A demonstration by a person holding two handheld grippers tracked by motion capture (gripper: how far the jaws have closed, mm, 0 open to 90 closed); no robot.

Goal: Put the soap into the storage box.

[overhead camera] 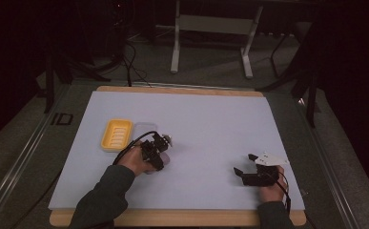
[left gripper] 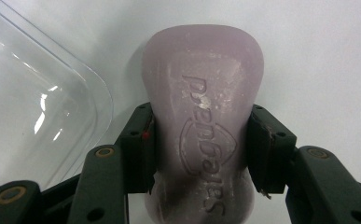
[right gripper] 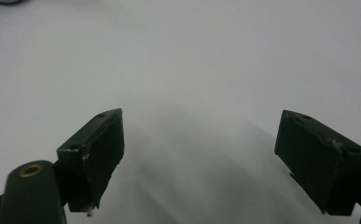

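Left tool (left gripper: 199, 140) clamps pale lilac embossed soap bar (left gripper: 201, 88) at its waist, securing it; right tool (right gripper: 199, 154) idle, jaws apart, at 4 o'clock on the desk (overhead camera: 210, 119).

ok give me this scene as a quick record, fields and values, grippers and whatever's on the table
surface: white sheet on a wooden table
left gripper: jaws closed on both sides of the soap bar
soap bar: pale purple, embossed lettering, lying on the sheet
clear lid: transparent plastic, beside the soap, apart from it
yellow soap dish: ridged inside, empty, beyond the left hand
right gripper: jaws wide apart, nothing between them, low over the sheet
right hand: near the table's front edge
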